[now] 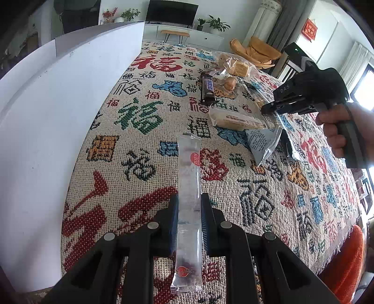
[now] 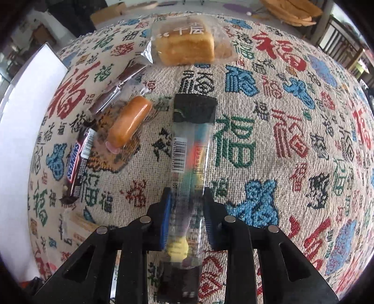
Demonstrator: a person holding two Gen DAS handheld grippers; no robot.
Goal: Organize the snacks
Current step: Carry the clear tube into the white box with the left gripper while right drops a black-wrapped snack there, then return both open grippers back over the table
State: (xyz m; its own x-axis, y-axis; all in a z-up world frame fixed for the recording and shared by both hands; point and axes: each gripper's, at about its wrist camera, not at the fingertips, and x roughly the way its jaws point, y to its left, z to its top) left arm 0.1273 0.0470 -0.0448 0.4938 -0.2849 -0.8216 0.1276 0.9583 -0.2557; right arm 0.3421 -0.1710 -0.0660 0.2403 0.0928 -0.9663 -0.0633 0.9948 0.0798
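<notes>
- My left gripper clamped a clear red-dotted stick pack over the cloth; only this view showed the white box.
- My right gripper pinched a clear candy pack; its view alone showed the Snickers bar label.

Home living room. Dark TV on low white cabinet, potted plants alongside, red paper charm on wall, curtains at window, desk under woven character-pattern cloth.
</notes>
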